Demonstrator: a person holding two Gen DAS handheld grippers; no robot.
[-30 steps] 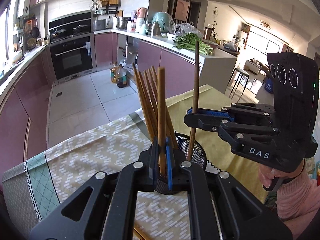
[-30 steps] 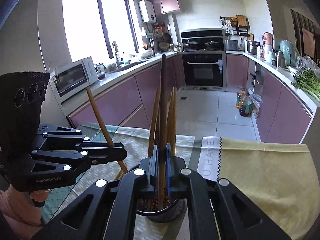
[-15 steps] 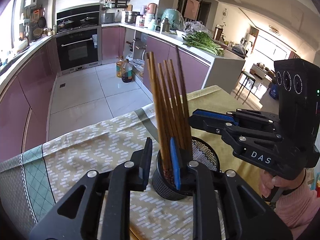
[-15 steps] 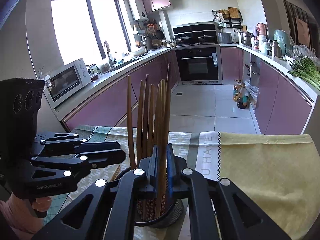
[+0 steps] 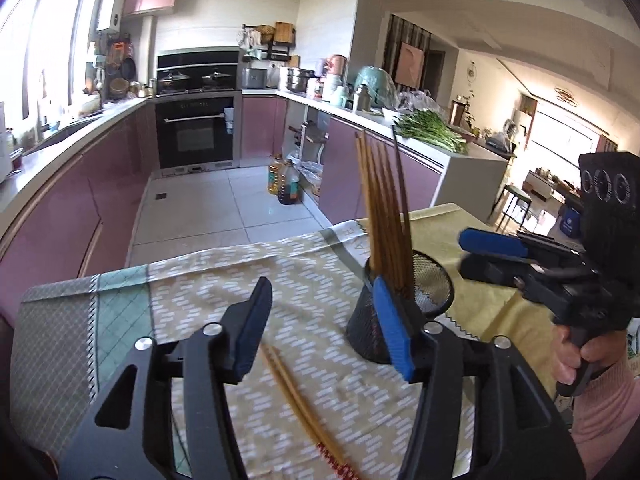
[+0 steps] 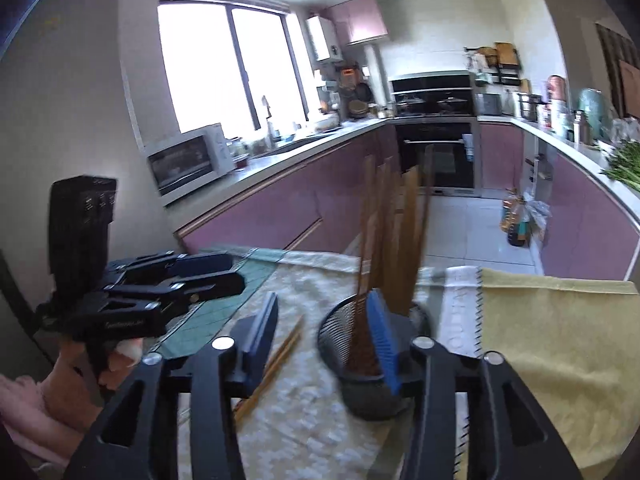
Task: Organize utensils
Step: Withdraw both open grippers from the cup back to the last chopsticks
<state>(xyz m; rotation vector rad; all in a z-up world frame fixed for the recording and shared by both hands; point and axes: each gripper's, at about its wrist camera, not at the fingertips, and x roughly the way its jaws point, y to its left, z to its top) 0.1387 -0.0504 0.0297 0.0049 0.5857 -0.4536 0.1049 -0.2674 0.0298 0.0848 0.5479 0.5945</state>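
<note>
A black mesh cup point(image 5: 434, 284) stands on the table and holds several brown chopsticks point(image 5: 380, 208) upright. It also shows in the right wrist view point(image 6: 340, 332) with the chopsticks point(image 6: 394, 240). My left gripper point(image 5: 324, 328) is open and empty, just left of the cup. My right gripper point(image 6: 320, 344) is open and empty, close in front of the cup; in the left wrist view it point(image 5: 496, 252) sits right of the cup. Two loose chopsticks point(image 5: 304, 408) lie on the cloth; they also show in the right wrist view point(image 6: 276, 364).
A patterned cloth point(image 5: 224, 292) and a yellow cloth point(image 6: 560, 340) cover the table. Beyond the table edge are the tiled floor, purple cabinets point(image 5: 60, 216), an oven point(image 5: 196, 136) and oil bottles point(image 5: 286, 180).
Both grippers let go of their chopsticks, which now stand in the cup. Both have opened wide and pulled back from the cup, the left one shifting to the left.
</note>
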